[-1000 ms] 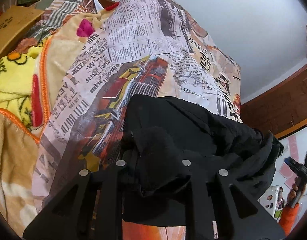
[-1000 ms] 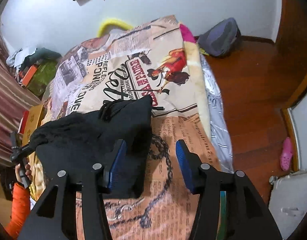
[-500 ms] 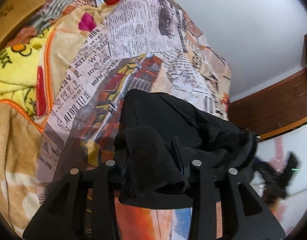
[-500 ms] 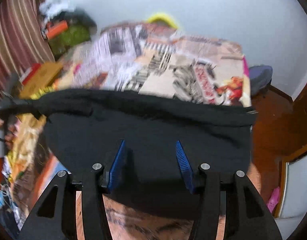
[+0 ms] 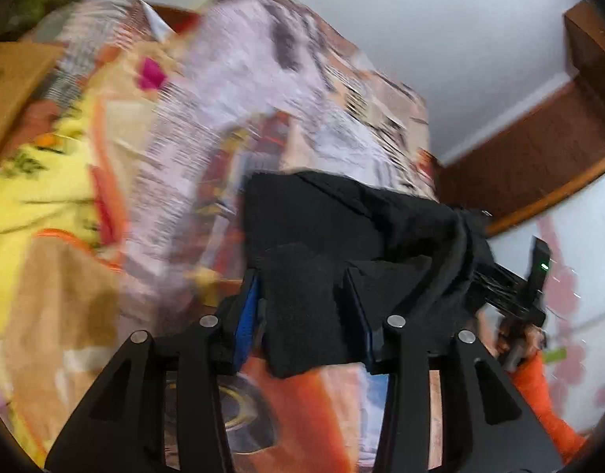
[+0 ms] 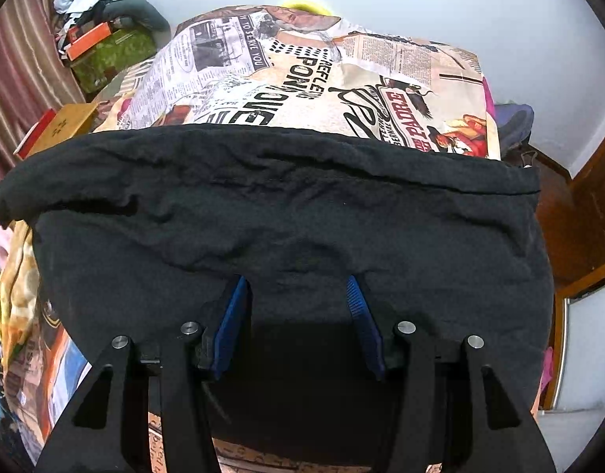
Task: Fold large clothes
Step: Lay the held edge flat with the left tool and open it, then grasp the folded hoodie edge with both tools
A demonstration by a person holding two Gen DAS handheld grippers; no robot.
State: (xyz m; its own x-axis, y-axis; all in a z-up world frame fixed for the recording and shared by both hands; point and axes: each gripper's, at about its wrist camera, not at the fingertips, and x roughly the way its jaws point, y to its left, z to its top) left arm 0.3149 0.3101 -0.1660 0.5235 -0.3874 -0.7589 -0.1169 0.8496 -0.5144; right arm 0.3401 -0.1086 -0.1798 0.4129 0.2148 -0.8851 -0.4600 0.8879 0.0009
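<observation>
The left gripper has its blue pads parted with a fold of the black garment bunched between them; whether they pinch it I cannot tell. The right gripper gapes wide, black garment spread across frame centre. One newsprint-patterned bedspread lies beneath, white wall above, one cardboard box at left.

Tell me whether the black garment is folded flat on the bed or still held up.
Held up. The black garment hangs in a wide sheet in front of the newspaper-print bedspread, a bunched part between the left gripper jaws.
</observation>
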